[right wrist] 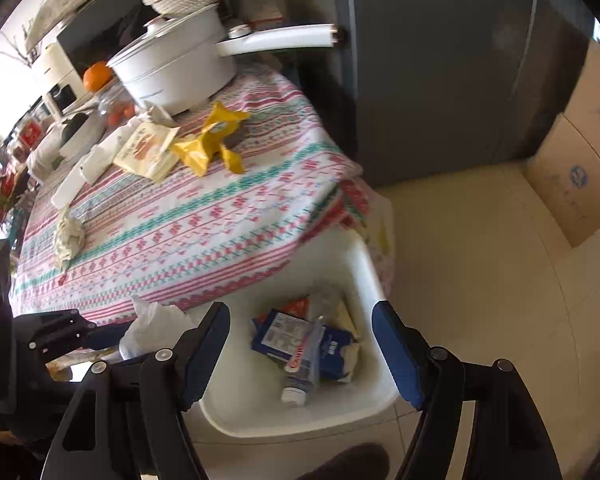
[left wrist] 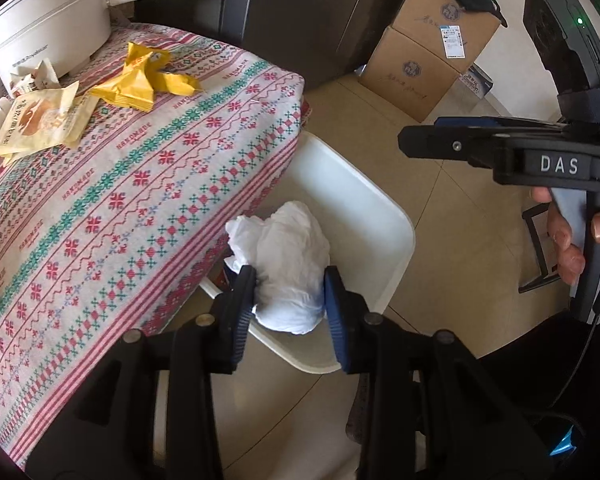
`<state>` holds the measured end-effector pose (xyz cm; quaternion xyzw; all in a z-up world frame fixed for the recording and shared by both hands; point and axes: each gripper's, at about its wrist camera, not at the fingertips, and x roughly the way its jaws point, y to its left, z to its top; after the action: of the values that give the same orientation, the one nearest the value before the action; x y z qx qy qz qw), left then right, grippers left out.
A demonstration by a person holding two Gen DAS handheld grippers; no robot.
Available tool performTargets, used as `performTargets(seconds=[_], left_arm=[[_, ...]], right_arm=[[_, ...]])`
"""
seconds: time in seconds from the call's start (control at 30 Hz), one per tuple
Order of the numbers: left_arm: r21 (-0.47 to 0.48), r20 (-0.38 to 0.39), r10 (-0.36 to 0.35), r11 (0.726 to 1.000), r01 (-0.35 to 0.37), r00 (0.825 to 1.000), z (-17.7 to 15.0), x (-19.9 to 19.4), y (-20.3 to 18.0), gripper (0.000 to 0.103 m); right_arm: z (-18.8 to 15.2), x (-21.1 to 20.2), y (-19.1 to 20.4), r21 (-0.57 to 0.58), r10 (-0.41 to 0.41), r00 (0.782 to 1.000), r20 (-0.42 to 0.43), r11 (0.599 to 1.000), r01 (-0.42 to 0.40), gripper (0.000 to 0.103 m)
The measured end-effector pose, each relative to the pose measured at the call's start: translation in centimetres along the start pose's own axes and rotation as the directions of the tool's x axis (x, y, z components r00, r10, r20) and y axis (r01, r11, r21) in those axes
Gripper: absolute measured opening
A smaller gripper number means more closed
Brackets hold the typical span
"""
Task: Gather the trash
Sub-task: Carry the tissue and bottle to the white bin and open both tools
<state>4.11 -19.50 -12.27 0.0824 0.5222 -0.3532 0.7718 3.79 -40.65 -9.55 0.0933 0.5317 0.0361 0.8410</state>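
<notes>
Left gripper (left wrist: 290, 300) clamped on a crumpled white tissue wad (left wrist: 284, 264), pads pressing both sides, held out past the table edge above the white plastic bin (left wrist: 380, 216) so a release should drop it straight in. Right gripper (right wrist: 300, 344) spread wide and empty over the same bin (right wrist: 356, 408), probably just rid of its load. Inside the bin: a blue carton (right wrist: 296, 336) and a small clear bottle (right wrist: 300, 372), so collecting seems well under way. Bin tucked on the floor against the table corner, within easy reach of sweeps off the patterned tablecloth (left wrist: 140, 184). More trash left on the cloth toward ten o'clock in the left view: a yellow wrapper (left wrist: 140, 80) and a beige snack packet (left wrist: 40, 120), lying just beside the white saucepan (left wrist: 48, 28). Another crumpled wad (right wrist: 70, 236) at nine o'clock in the right view.
</notes>
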Motion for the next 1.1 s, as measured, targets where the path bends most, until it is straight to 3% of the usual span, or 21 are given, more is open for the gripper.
performTargets(seconds=[0.27,0.67,1.1], left_arm=[[0.008,-0.003,0.037,0.999,-0.037,0.999,0.9,1.4,-0.8,0.063],[-0.015,0.025,0.081,0.997,-0.081,0.996,0.7,-0.2,0.9,0.074],[-0.130,0.077,0.193,0.975,-0.183,0.978,-1.2,-5.2,6.5,0.080]], right_arm=[[-0.4,-0.6,-2.8,0.035,-0.032,0.999,-0.001,0.999,0.032,0.076],[-0.2,-0.6,-2.1,0.017,-0.043,0.999,0.003,0.999,0.043,0.077],[1.6,0.4,3.0,-0.051,-0.024,1.000,0.011,0.998,0.025,0.079]])
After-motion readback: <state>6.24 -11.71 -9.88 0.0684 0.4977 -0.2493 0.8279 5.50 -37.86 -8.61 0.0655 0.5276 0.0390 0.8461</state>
